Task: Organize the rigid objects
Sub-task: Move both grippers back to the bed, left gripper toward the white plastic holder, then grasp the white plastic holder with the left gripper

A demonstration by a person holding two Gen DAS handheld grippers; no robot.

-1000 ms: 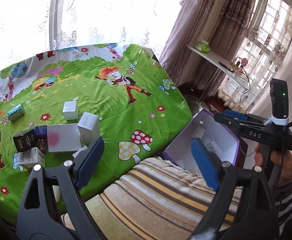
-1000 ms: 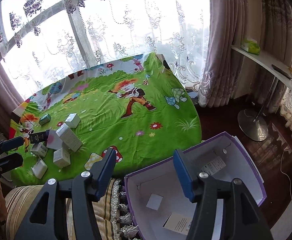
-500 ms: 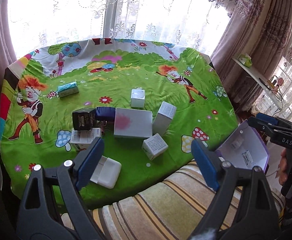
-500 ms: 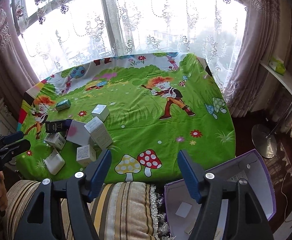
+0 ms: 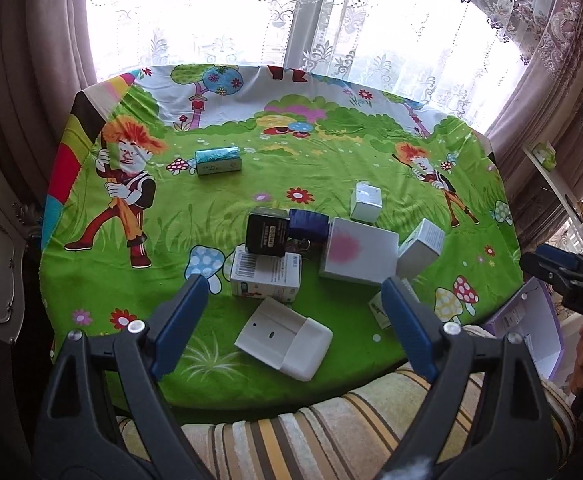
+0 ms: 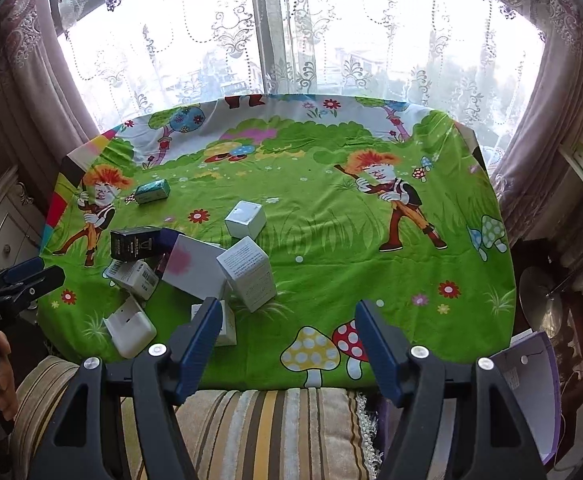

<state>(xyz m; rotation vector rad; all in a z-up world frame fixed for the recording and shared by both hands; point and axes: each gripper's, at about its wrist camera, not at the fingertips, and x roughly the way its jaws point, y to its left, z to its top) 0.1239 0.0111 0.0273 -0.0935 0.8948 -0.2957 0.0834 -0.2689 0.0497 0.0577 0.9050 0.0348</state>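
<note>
Over cartoon tablecloth [image 5: 219,216]: approach step, nothing held. Left gripper [image 5: 293,312] jaws wide, empty. Right gripper [image 6: 285,340] empty, jaws just been opening. Box cluster [image 5: 357,254] at 12 o'clock of left gripper; purple bin [image 5: 531,328] at 3 o'clock. Next: descend, clamp white case [image 5: 285,338].

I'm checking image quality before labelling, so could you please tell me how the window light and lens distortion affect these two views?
Left wrist view: the window is blown out to white and the tablecloth bows strongly, yet the boxes stay sharp. Right wrist view: the window is less overexposed, so outdoor shapes show faintly through the lace; the corners are dark and the curtains curve inward.
</note>
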